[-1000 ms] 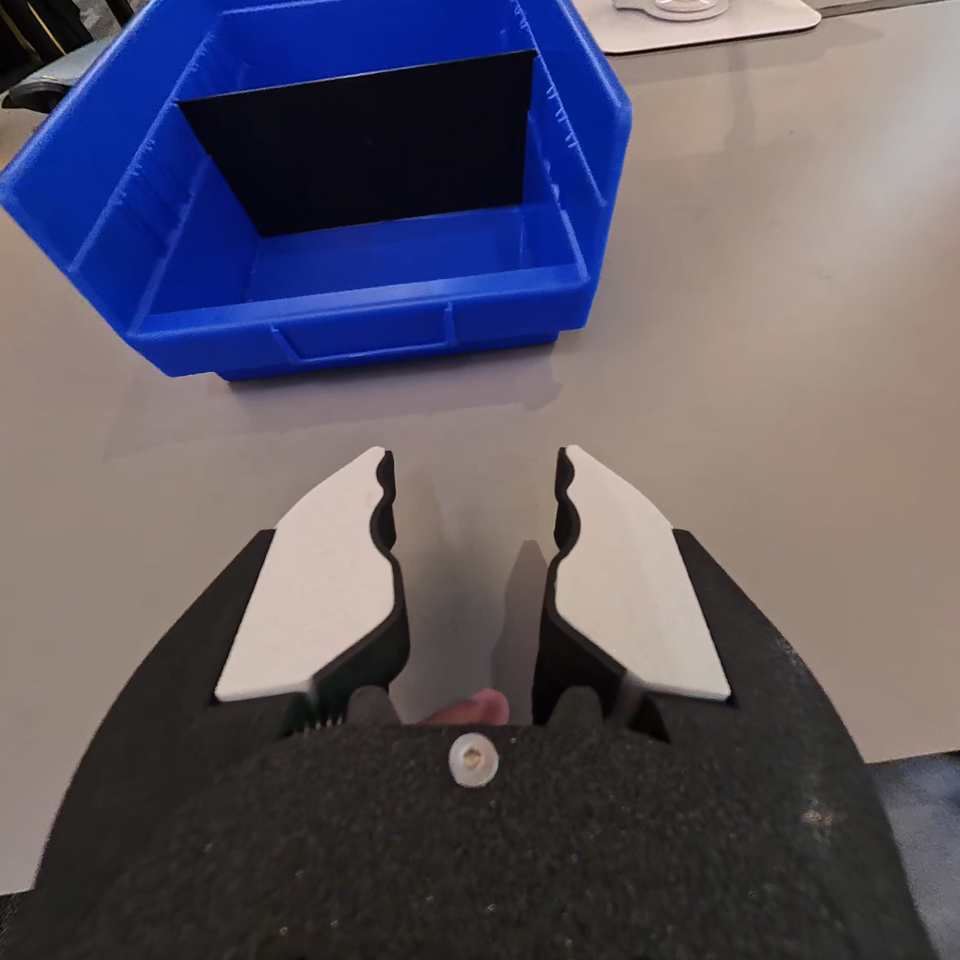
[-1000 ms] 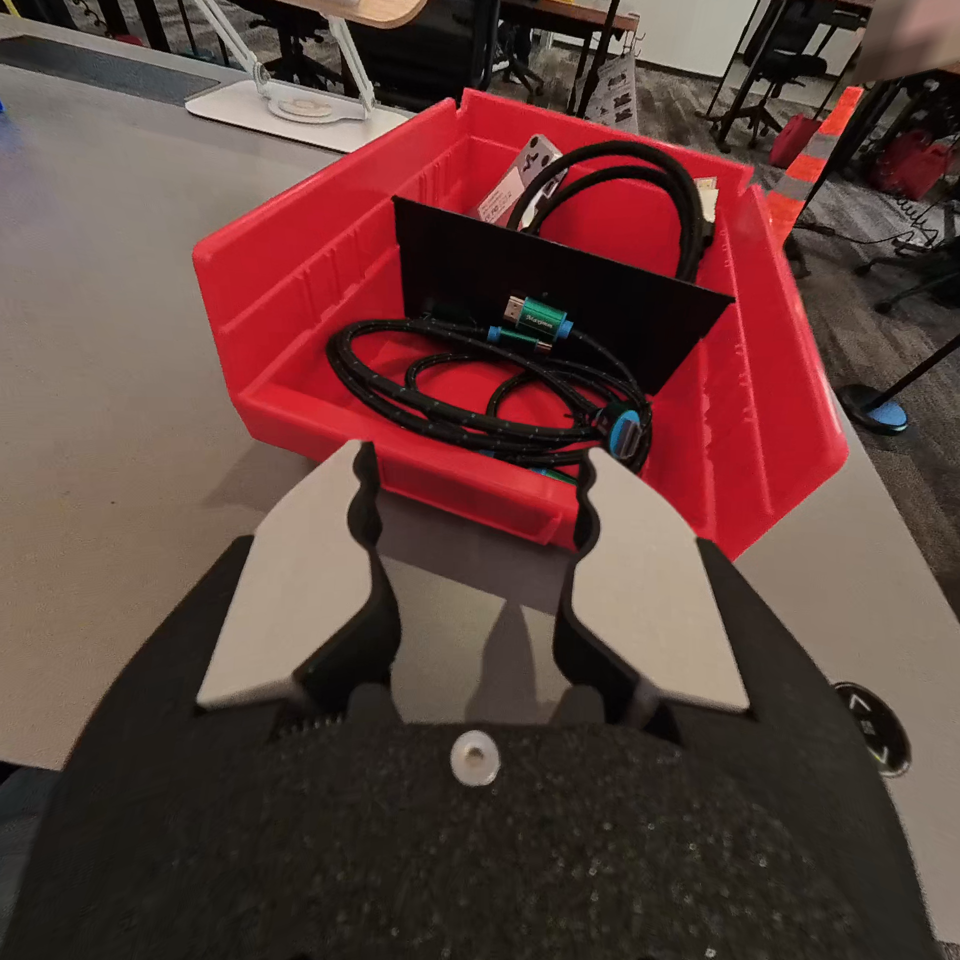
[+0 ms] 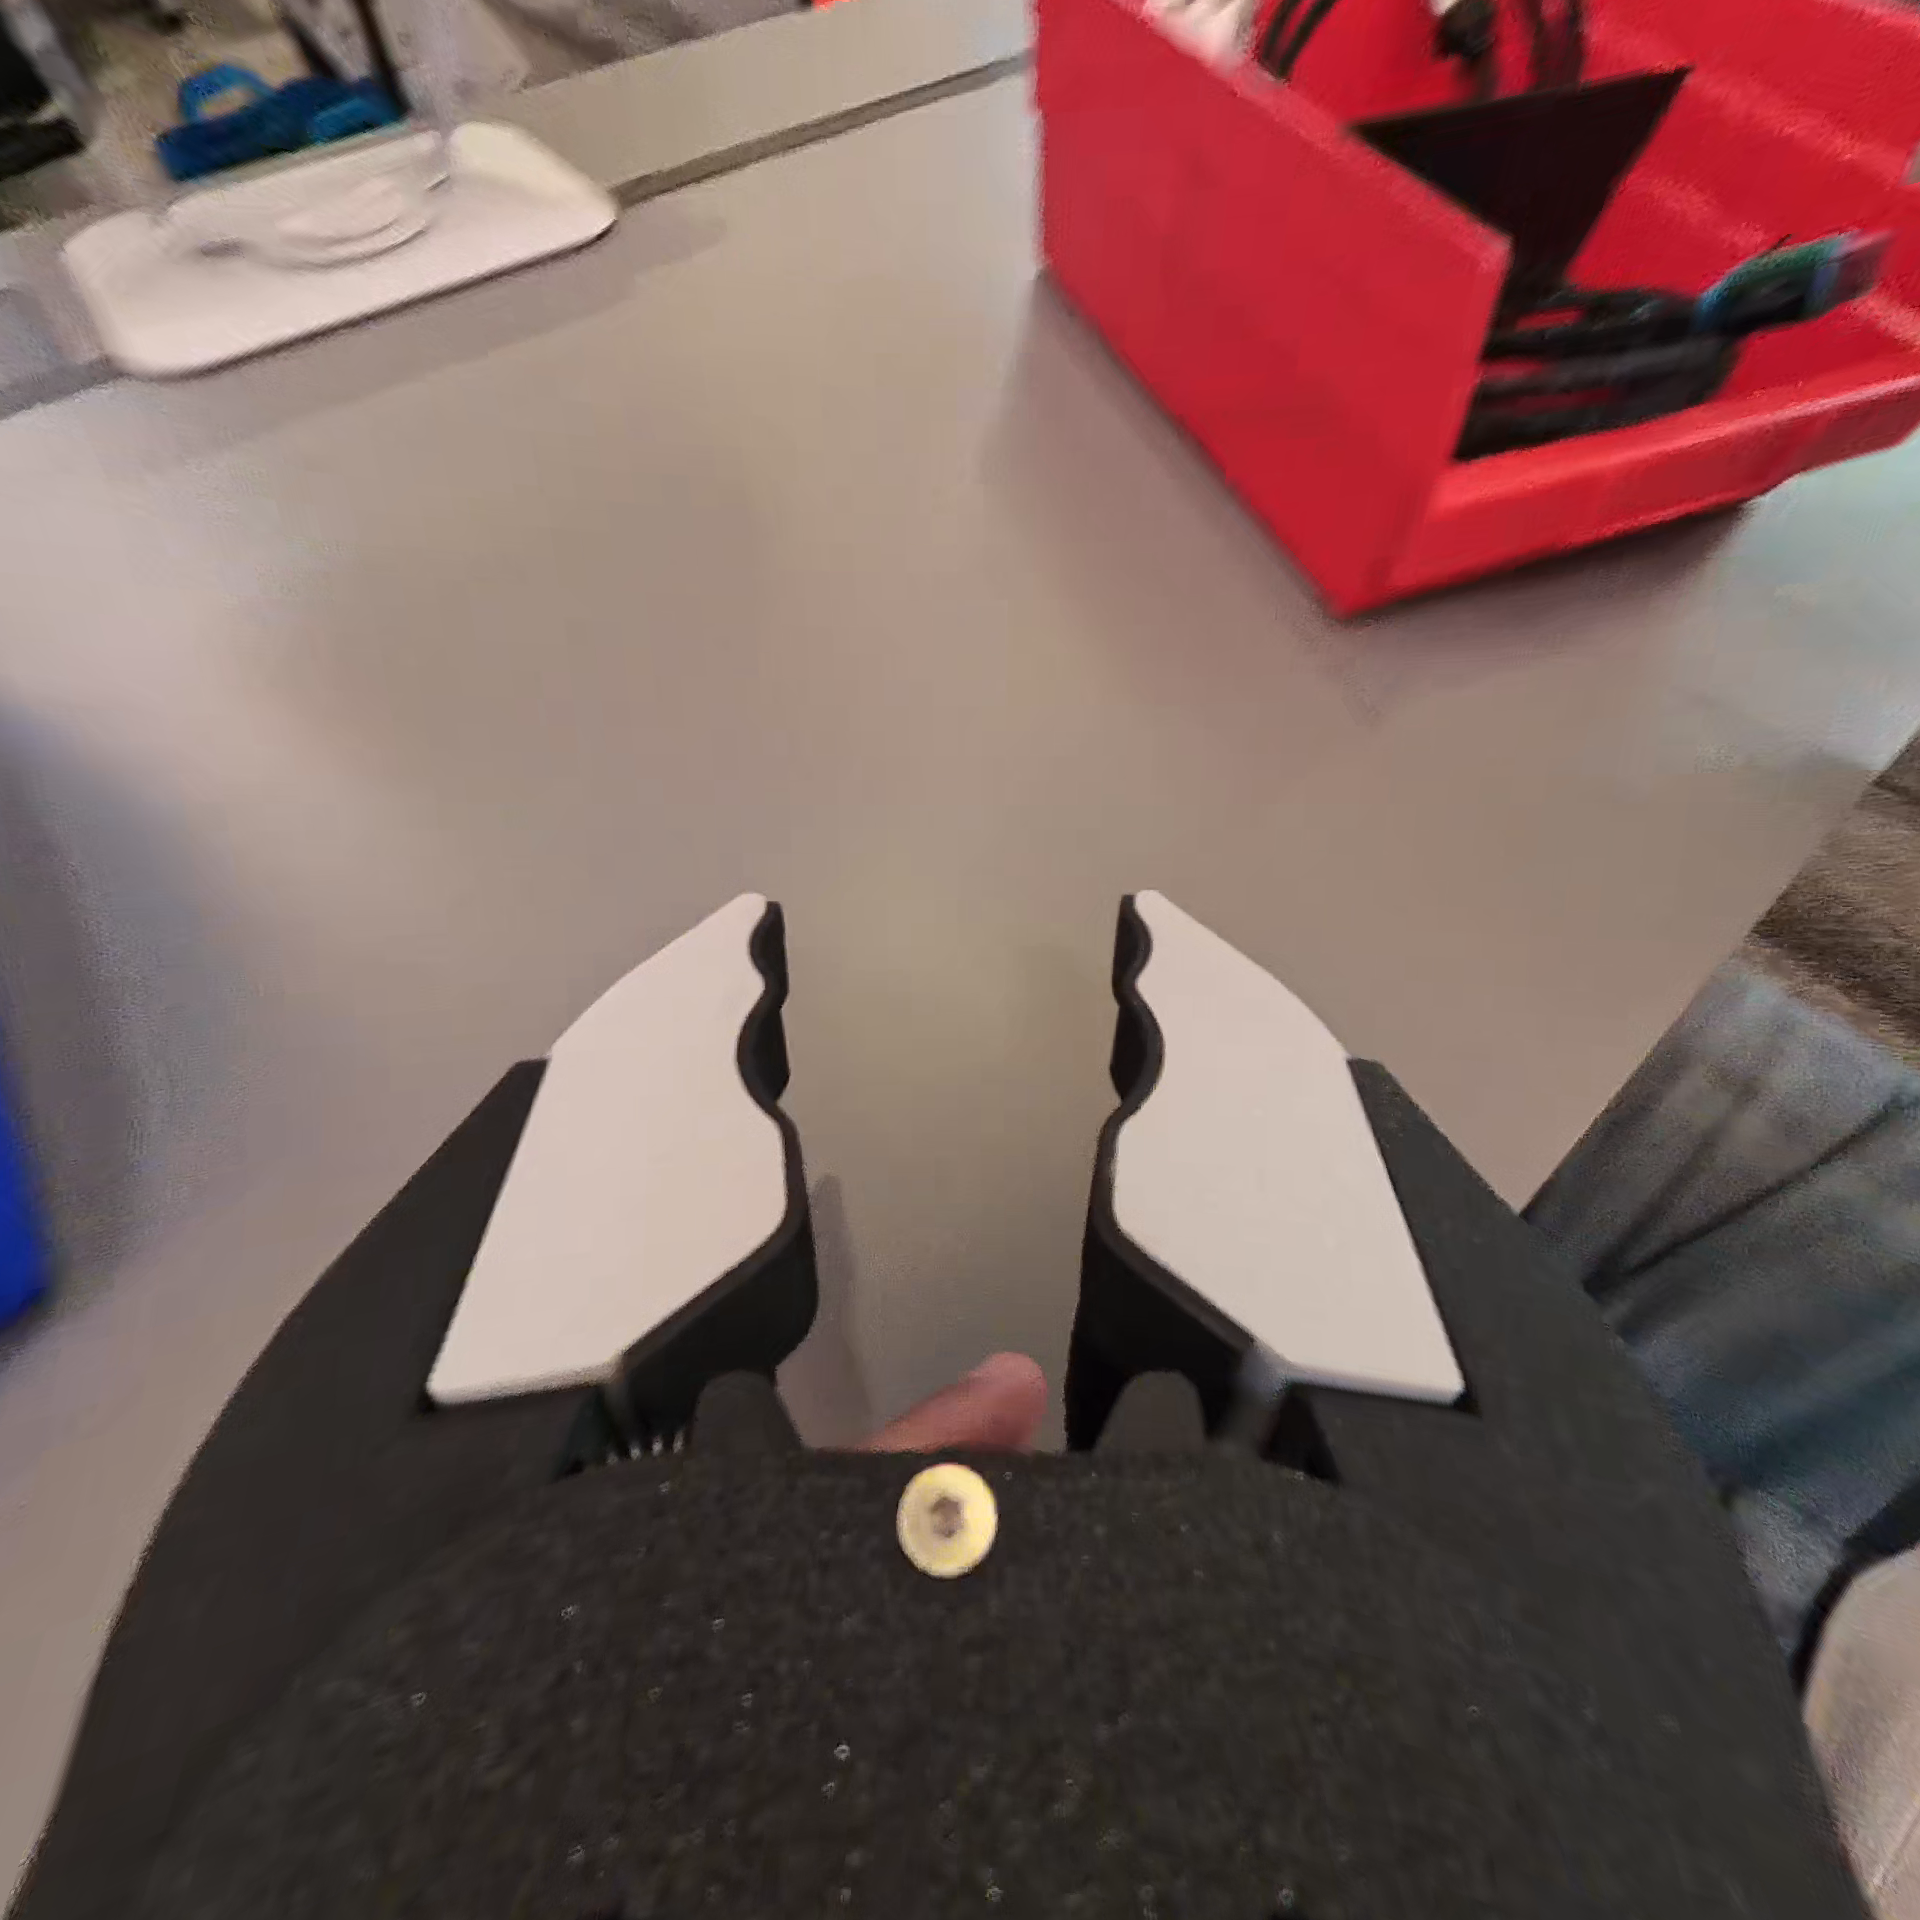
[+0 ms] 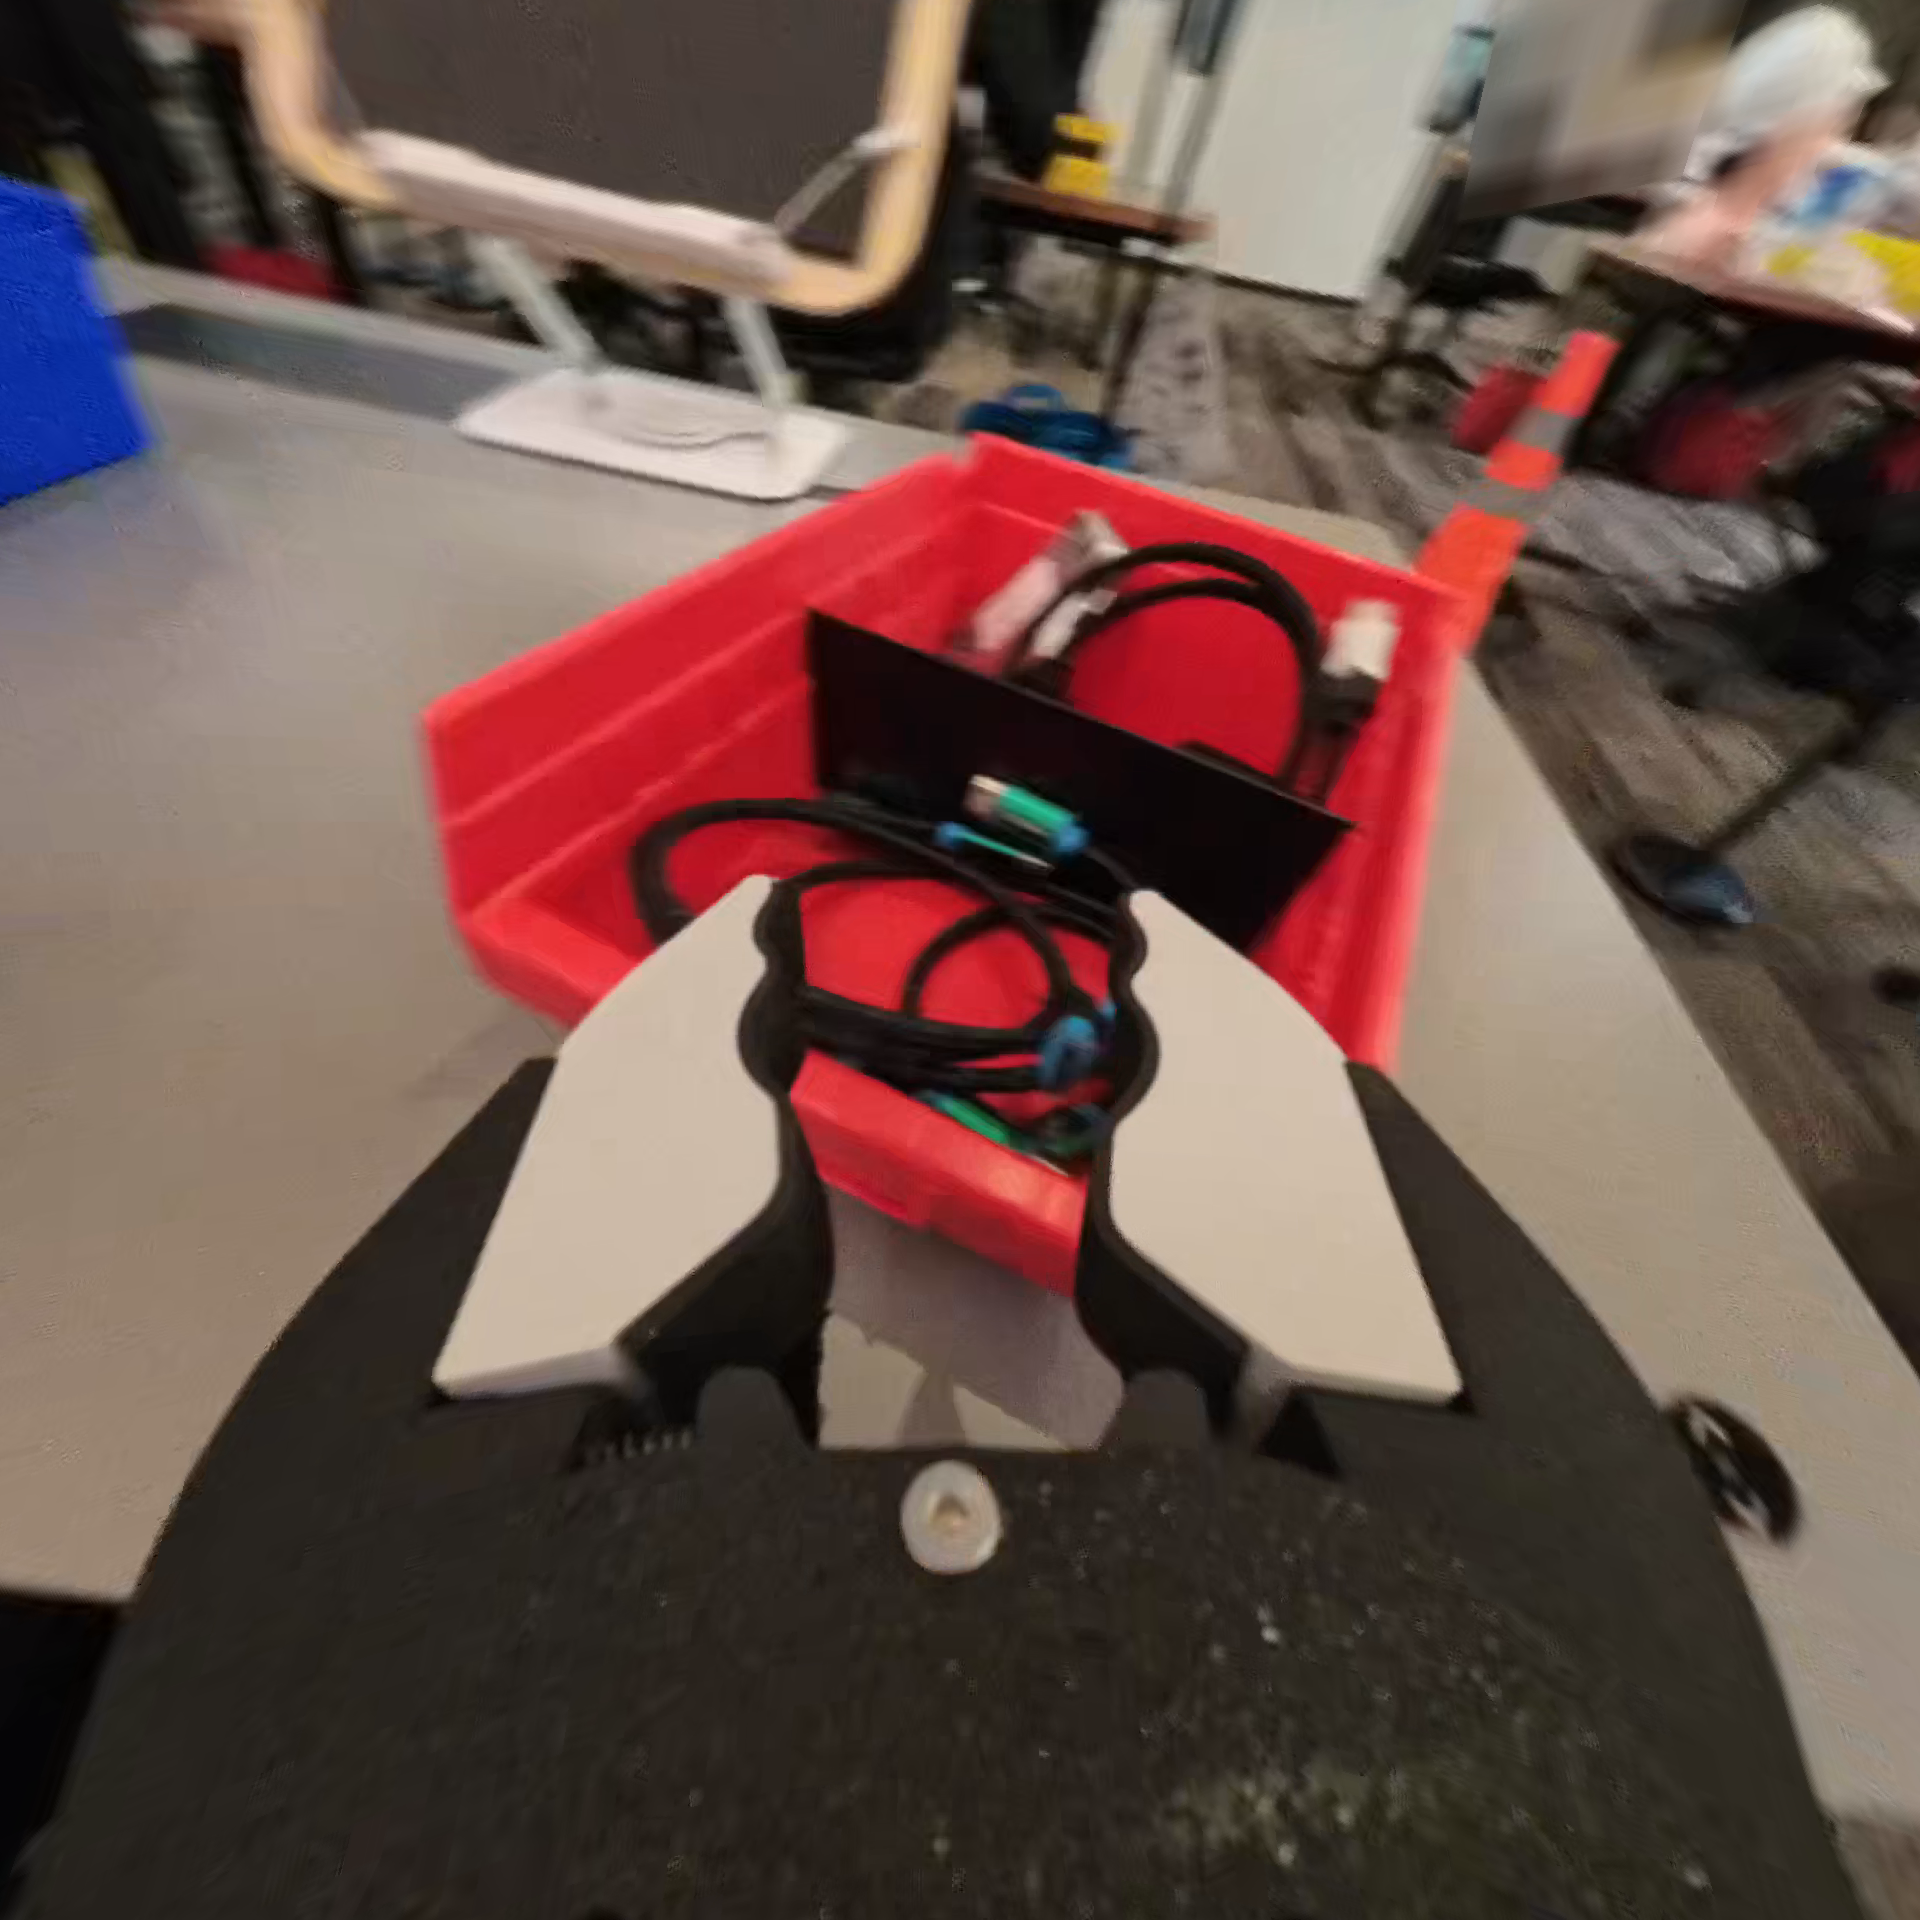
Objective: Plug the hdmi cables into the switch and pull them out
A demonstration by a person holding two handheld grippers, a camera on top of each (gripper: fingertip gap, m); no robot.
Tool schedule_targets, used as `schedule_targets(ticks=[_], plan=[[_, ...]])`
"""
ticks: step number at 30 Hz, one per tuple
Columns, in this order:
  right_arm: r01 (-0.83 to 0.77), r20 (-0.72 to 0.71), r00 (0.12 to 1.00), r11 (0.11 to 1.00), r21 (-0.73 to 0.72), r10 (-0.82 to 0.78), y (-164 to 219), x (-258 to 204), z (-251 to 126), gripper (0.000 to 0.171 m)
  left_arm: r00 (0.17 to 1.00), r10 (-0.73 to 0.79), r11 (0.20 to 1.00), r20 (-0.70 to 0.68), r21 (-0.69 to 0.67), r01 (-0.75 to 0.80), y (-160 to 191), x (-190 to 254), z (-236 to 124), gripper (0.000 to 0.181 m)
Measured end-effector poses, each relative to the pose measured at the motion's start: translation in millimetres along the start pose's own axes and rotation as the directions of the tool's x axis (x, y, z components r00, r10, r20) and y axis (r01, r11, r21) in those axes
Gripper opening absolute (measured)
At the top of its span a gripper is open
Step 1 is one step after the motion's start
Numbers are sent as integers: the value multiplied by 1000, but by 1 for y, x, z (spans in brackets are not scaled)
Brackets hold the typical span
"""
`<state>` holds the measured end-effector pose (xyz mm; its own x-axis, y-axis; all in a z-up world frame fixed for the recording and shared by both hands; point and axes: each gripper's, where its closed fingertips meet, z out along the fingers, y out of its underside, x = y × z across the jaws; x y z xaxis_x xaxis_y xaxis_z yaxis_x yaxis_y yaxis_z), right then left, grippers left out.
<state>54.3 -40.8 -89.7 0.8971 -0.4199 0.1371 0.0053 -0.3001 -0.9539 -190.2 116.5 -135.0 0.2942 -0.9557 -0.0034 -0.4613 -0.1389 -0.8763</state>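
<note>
A red bin (image 4: 623, 717) stands on the grey table, split by a black divider (image 4: 1039, 748). Its front compartment holds coiled black HDMI cables (image 4: 914, 1039) with green-and-blue plugs (image 4: 1023, 810). The rear compartment holds another black cable (image 4: 1278, 603) and a pale grey device (image 4: 1049, 592), too blurred to identify. My right gripper (image 4: 951, 894) is open and empty, its fingertips over the bin's front edge and apart from the cables. My left gripper (image 3: 948, 914) is open and empty over bare table. The red bin (image 3: 1247, 312) lies ahead and to its right.
A blue bin (image 4: 52, 343) sits at the far left, and also shows at the left edge of the left wrist view (image 3: 16, 1195). A white stand base (image 4: 665, 426) rests behind the red bin. The table's edge runs close along the right. An orange cone (image 4: 1527, 457) stands on the floor beyond.
The left gripper has swung right, away from the blue bin, so the red bin is now in its view. The right gripper has moved forward over the red bin's front. Both stay open.
</note>
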Motion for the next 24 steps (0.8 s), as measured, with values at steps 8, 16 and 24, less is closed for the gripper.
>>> schedule_targets(ticks=[8,16,24], plan=[[-227,-223,954,968,-108,199,49,73,1,58,1000,8,1000,-3,-18,-9,-66,85,122,38],[-266,-253,943,947,-178,217,70,77,13,35,996,-32,999,87,-27,34,-78,87,138,23],[-302,-279,927,939,-164,249,70,87,12,16,995,-19,1000,95,16,17,-85,104,124,13]])
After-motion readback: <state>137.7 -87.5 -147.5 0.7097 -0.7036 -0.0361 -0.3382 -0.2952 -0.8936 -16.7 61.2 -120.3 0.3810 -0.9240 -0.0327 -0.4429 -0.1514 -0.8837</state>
